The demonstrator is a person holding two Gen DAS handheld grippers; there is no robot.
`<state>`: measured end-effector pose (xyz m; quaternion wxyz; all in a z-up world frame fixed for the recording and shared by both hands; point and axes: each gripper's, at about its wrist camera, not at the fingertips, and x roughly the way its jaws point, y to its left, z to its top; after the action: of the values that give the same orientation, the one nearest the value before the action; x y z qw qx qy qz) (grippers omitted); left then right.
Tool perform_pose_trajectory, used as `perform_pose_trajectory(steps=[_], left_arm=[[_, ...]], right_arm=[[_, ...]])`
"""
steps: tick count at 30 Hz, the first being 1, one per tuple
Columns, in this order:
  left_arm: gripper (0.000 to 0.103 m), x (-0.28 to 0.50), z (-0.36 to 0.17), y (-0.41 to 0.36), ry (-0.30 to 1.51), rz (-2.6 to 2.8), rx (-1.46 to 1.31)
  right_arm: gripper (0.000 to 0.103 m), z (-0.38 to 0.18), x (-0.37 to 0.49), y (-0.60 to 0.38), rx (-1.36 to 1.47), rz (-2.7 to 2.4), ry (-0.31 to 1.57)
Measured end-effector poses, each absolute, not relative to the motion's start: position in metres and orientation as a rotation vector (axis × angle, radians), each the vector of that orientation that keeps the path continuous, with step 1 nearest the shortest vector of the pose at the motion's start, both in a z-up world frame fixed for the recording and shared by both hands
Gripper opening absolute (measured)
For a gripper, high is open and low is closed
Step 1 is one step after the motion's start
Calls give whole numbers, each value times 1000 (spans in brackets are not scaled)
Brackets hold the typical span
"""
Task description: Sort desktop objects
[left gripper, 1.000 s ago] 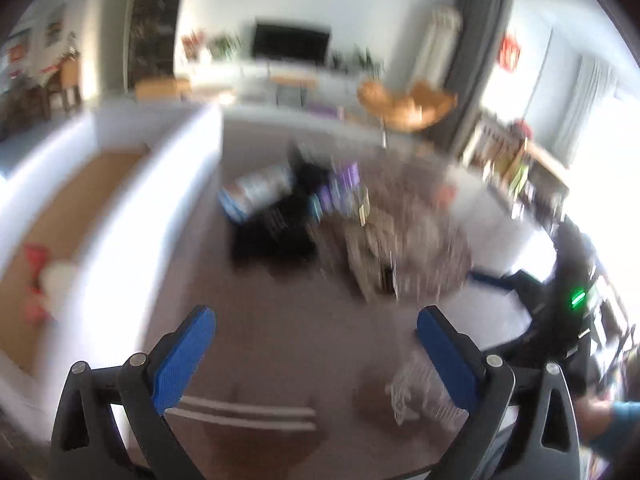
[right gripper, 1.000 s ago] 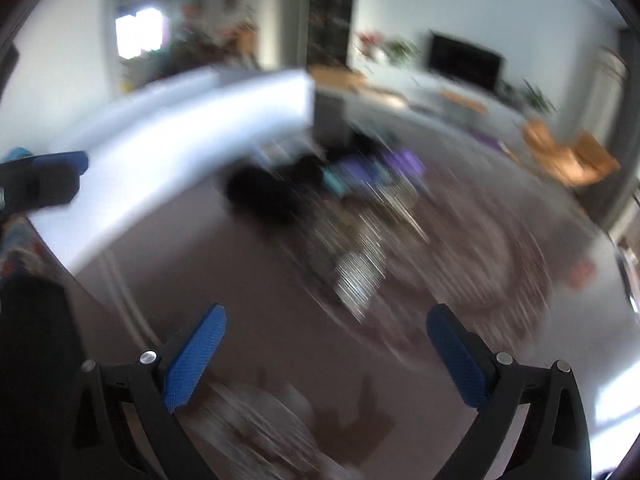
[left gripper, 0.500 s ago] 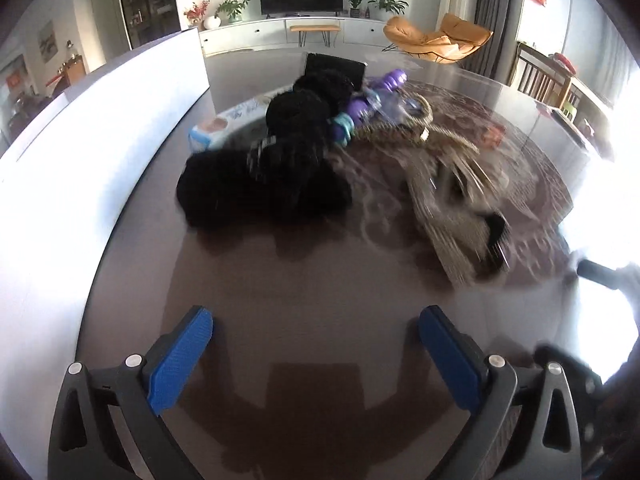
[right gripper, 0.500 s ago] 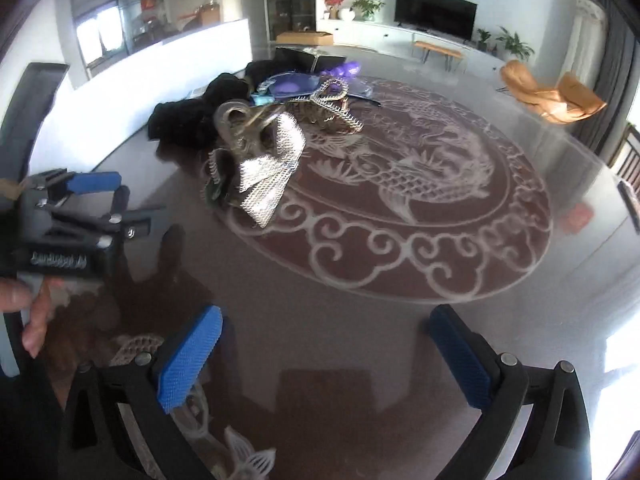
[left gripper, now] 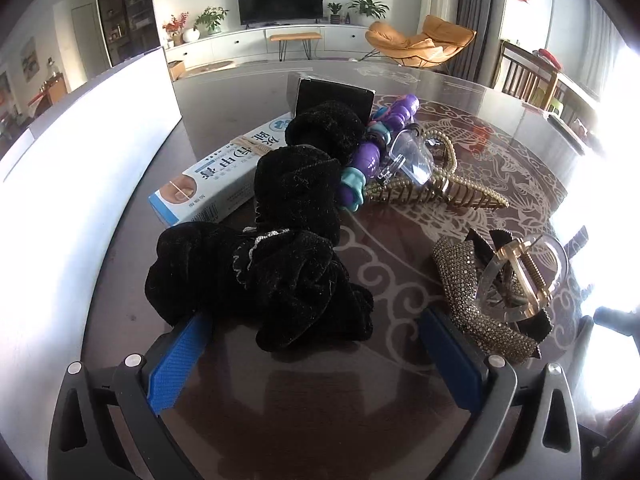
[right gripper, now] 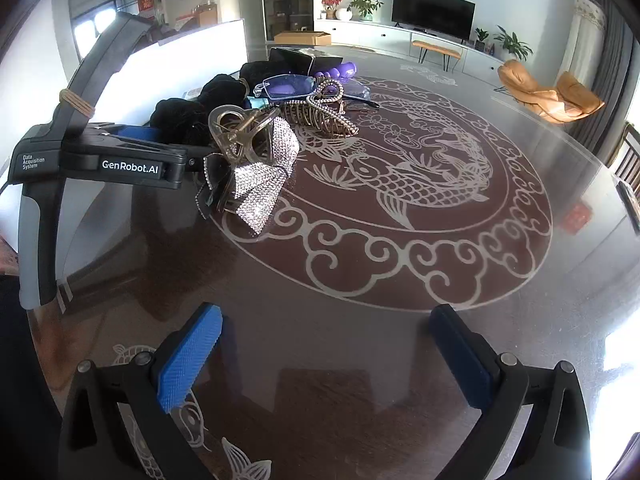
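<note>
Left gripper low before the black scrunchie — right gripper hovering (both jaws spread, empty).

The left wrist view sits low over the table, close to the near edge, and looks along its own fingers toward the far edge and the television wall. It is very near to the black velvet scrunchies, which fill the middle of the picture.

The right wrist view also sits low at the near edge, but more to the right and further back, and it faces across the table toward the far left. It sees the left gripper from the side.

Both views share the pile: the rhinestone bow clip, the pearl claw clip, the scrunchies.
</note>
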<state>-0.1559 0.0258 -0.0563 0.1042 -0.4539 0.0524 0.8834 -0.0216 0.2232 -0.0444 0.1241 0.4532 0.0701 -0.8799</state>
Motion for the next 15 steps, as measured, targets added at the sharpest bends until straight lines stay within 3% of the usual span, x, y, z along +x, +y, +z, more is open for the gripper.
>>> perform_pose_trajectory(steps=[15], left_arm=[[103, -156, -56, 25, 158, 2601, -1337]], right_arm=[[103, -45, -21, 223, 1320, -2565, 204]])
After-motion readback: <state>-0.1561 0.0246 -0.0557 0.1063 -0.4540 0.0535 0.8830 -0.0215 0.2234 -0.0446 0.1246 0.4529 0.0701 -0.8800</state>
